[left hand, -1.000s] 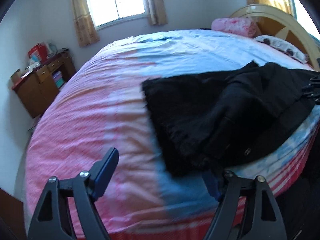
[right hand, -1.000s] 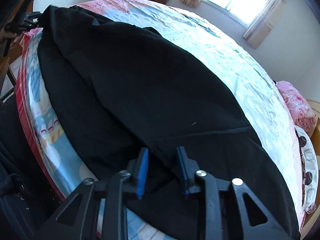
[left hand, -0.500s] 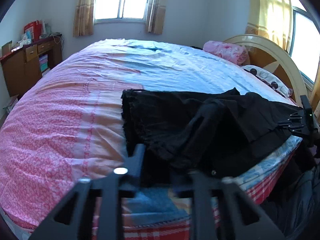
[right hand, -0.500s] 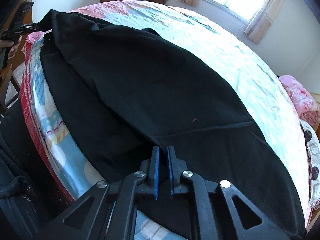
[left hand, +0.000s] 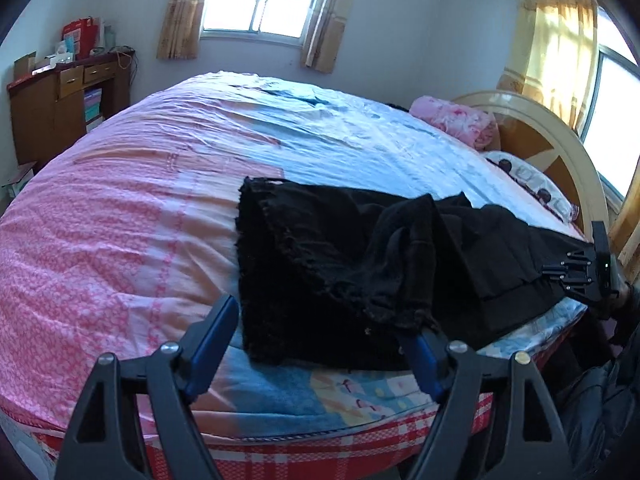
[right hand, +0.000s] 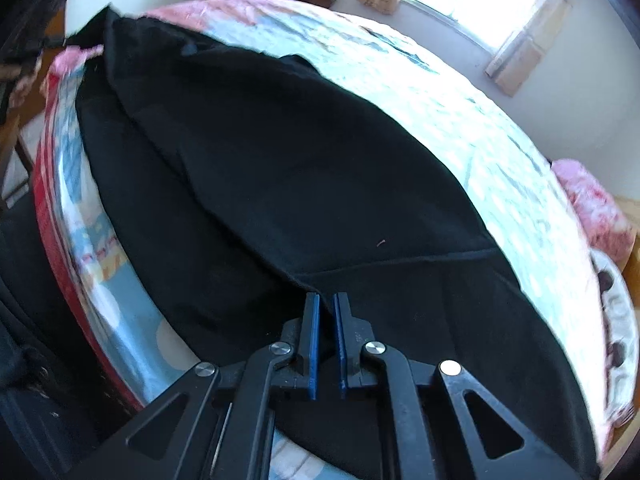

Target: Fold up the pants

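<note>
Black pants (left hand: 360, 264) lie along the near edge of the bed, legs doubled over, frayed hems at the left. My left gripper (left hand: 324, 344) is open and empty, just short of the hem end, its fingers either side of the nearest cloth. My right gripper (right hand: 327, 312) is shut on the waist end of the pants (right hand: 280, 184), pinching a fold of the black cloth between its blue pads. It also shows in the left wrist view (left hand: 576, 272), at the pants' right end.
The bed (left hand: 140, 208) has a pink and light-blue sheet with a red checked edge. A pink pillow (left hand: 456, 120) and a wooden headboard (left hand: 560, 152) are at the right. A wooden cabinet (left hand: 60, 108) stands at the left wall.
My left gripper shut half a second ago and has opened again, and pulled back a little from the hems. My right gripper closed on the waist cloth and holds it.
</note>
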### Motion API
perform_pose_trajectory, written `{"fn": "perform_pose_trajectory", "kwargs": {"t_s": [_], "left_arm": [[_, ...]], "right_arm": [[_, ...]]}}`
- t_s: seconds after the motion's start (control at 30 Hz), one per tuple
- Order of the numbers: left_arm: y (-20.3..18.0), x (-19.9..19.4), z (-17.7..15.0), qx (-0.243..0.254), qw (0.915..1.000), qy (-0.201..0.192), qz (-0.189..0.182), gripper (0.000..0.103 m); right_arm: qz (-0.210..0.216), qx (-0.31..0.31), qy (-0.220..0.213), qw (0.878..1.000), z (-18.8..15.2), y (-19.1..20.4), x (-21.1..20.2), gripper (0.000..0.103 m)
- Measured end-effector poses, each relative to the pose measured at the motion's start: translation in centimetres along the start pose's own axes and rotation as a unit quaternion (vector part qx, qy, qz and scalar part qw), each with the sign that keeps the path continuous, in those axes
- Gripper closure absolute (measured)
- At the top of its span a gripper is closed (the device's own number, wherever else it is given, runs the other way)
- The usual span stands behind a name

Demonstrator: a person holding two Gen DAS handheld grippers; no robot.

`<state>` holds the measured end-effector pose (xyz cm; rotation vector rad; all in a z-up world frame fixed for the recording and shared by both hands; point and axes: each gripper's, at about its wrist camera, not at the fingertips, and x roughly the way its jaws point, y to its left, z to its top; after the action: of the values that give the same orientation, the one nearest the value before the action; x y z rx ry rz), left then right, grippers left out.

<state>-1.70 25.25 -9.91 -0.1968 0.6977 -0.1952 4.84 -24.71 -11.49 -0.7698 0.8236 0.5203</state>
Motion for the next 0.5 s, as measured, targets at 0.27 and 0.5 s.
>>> {"fn": "perform_pose_trajectory", "kwargs": {"t_s": [0.27, 0.5], "left_arm": [[-1.4, 0.2, 0.1, 0.051, 0.9984, 0.014, -0.021, 0.071], [2.2, -2.0, 0.8, 0.044, 0.9968, 0.023, 0.062, 0.047]], "right_arm": [[0.012, 0.011, 0.002, 1.000, -0.4, -0.4, -0.2, 0.095], [0.021, 0.021, 0.005, 1.000, -0.1, -0.5, -0.7, 0.097]]}}
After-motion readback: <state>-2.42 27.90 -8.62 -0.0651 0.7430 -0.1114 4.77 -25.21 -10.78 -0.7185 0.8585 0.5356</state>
